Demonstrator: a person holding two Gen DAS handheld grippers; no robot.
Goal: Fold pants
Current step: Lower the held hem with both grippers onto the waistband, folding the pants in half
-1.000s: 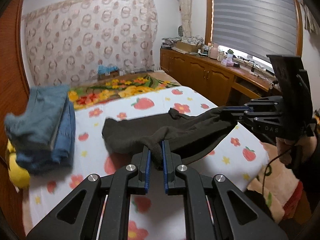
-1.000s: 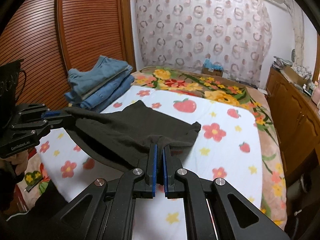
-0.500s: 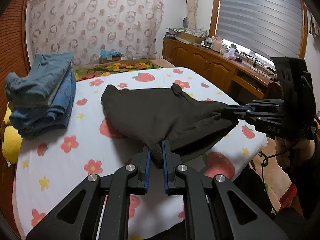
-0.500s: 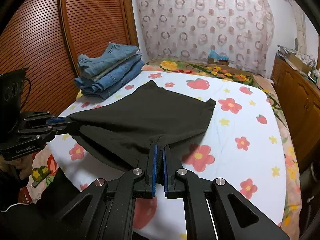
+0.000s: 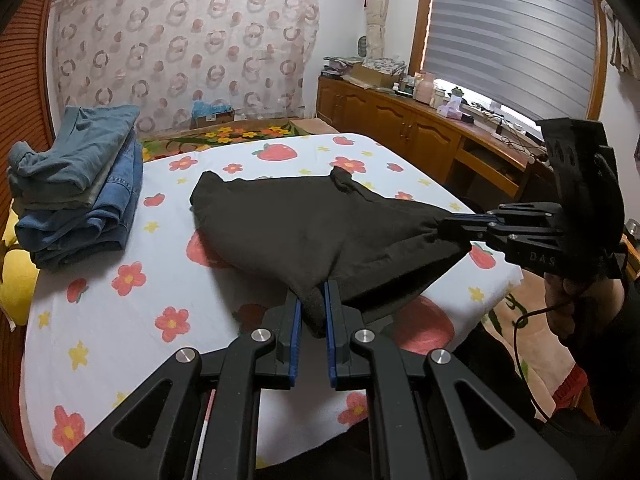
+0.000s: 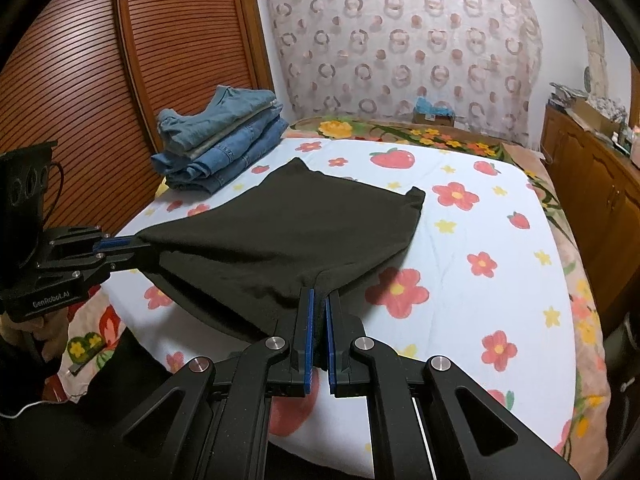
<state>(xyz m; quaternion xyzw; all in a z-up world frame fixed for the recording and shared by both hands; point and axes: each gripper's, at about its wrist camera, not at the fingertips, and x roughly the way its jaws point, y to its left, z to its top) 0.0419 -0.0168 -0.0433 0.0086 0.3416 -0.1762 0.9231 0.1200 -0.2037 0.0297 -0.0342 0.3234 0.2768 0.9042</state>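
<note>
The dark brown-black fabric pants (image 5: 320, 224) lie spread across the near half of the white flower-and-strawberry printed bedsheet (image 5: 120, 320), their far edge flat, their near edge lifted off the mattress. The left gripper (image 5: 312, 308) clenches one near corner; the right gripper (image 6: 318, 312) clenches the other. A stack of folded blue denim jeans (image 6: 224, 140) sits apart by the slatted wooden wardrobe doors (image 6: 80, 80). Bare sheet lies open beyond and beside the pants.

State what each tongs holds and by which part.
Both hold the pants: the left tongs pinch one near corner, the right tongs the other. The far end lies on the bed.
</note>
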